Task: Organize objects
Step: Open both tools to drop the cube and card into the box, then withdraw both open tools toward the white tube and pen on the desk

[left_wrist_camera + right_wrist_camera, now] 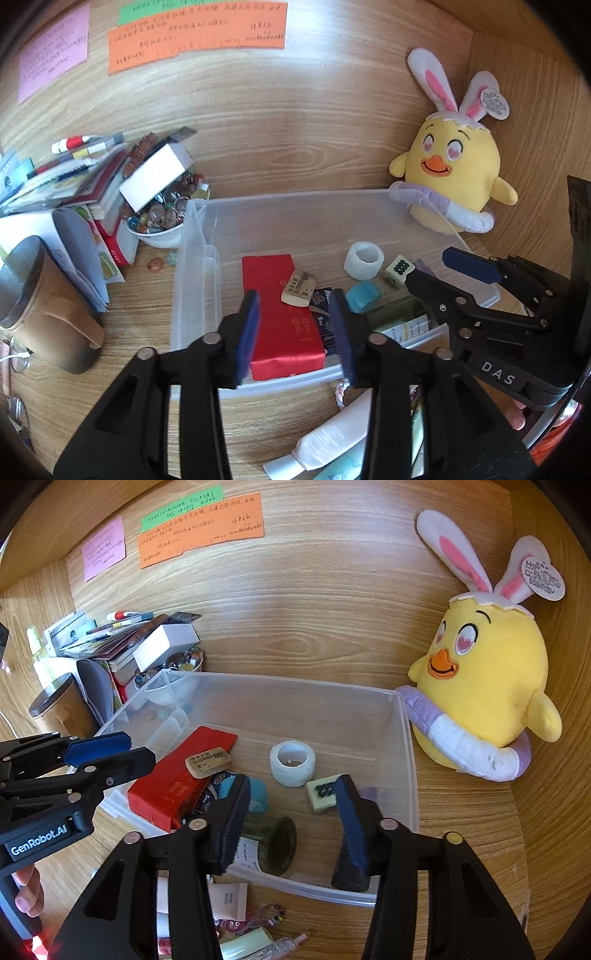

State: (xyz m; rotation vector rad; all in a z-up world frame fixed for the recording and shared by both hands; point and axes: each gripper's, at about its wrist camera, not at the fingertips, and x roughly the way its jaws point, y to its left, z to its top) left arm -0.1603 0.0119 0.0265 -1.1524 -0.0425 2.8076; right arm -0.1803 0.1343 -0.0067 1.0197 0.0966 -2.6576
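Observation:
A clear plastic bin (195, 236) (408, 760) on the wooden desk holds a red box (280, 325) (173, 786), a beige eraser (298, 288) (208, 762) on top of it, a white tape roll (364, 260) (291, 762), a green-dotted tile (399, 267) (321, 794), a blue block (364, 295) and a dark glass jar (273, 842) lying on its side. My left gripper (295, 306) (110, 755) hovers open over the red box, its pads clear of it. My right gripper (293, 790) (456, 280) stands open over the jar; its right pad is well clear.
A yellow plush chick (454, 173) (487, 686) leans at the bin's right corner. Left of the bin are a bowl of marbles (162, 221), stacked books (92, 177) and a brown cup (48, 314). Tubes (332, 439) and sachets (231, 899) lie in front.

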